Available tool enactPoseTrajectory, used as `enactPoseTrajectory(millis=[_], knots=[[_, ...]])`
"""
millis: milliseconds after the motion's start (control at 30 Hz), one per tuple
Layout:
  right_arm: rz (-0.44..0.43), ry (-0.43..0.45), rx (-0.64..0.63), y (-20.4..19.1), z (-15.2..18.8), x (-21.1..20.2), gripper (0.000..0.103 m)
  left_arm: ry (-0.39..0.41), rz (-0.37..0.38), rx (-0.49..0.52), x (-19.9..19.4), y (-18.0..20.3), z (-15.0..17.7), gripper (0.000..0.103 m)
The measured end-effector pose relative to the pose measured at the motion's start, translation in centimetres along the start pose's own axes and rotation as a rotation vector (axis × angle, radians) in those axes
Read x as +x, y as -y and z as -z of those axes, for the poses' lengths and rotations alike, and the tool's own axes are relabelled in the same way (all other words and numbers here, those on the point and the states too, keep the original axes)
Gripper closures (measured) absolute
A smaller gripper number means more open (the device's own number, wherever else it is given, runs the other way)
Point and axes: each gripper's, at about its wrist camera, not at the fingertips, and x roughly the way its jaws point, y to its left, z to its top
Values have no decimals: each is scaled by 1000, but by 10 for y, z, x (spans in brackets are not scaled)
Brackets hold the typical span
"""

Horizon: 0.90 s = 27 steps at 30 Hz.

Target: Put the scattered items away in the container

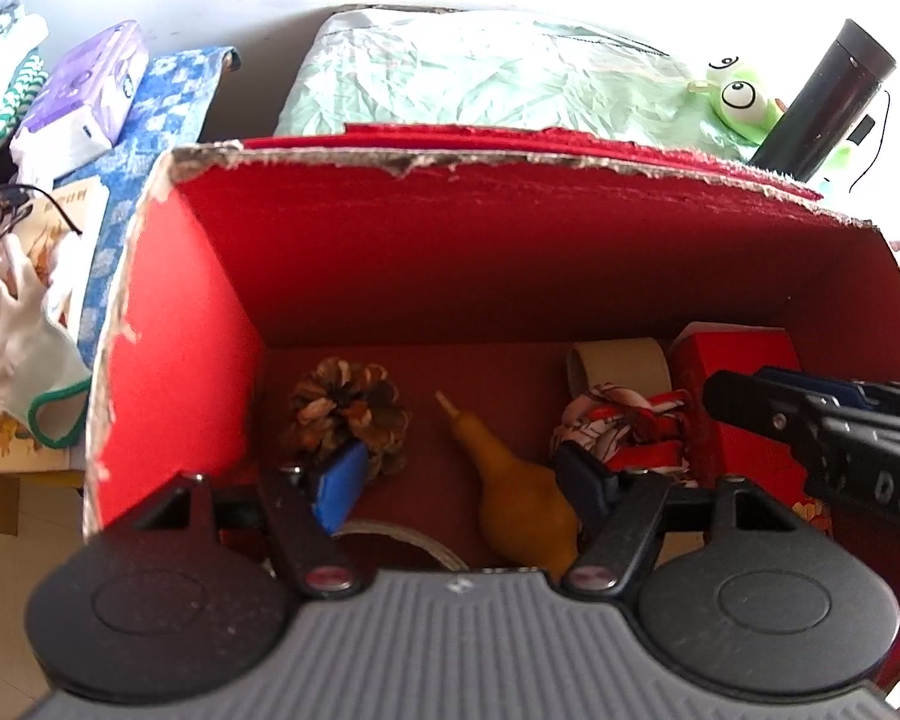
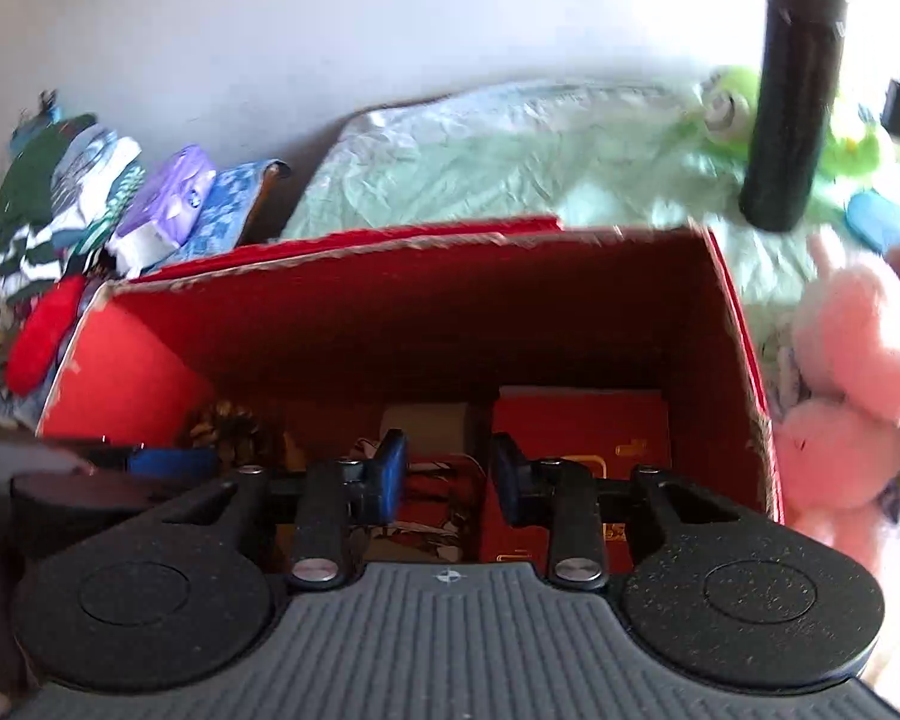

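Both grippers are held over the open red cardboard box with torn edges (image 1: 168,312), which serves as the container. The left gripper (image 1: 462,480) is seen with its fingers wide apart and nothing between them; the right gripper (image 2: 447,477) is also spread, less widely, and empty.

Already on the box floor are a brown pine cone (image 1: 348,414), an ochre pear-shaped gourd with a thin neck (image 1: 519,498), a roll of beige tape (image 1: 621,363), a red-and-white patterned cloth bundle (image 1: 624,426) and a small red carton (image 1: 744,372).

Outside the box some items remain. A tall black cylindrical flask (image 2: 792,102) stands behind the far right corner, on the pale green crinkled sheet (image 2: 510,162). It is judged to be rigid, smooth and somewhat heavy, so it may slip; it should be taken across the middle of its body, with firm closing. The pink plush toy (image 2: 852,360), just beside the right wall, is judged soft and light; any thick part can be pinched. The green frog-shaped toy (image 1: 741,102) looks hard and rounded, therefore a hold across its narrow side is advised.
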Motion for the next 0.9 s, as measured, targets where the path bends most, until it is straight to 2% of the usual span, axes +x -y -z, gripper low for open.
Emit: enactPoseTrajectory(millis=[100, 267, 533, 900], knots=[[11, -6, 47, 3, -1, 4, 70, -11, 7, 5, 1, 0, -1, 27], [-28, -16, 120, 10, 2, 3, 69, -17, 7, 3, 2, -1, -1, 27], [-21, -13, 93, 6, 1, 5, 69, -13, -28, -4, 2, 1, 0, 32], [7, -17, 72, 5, -1, 8, 69, -12, -32, 1, 2, 1, -1, 31]])
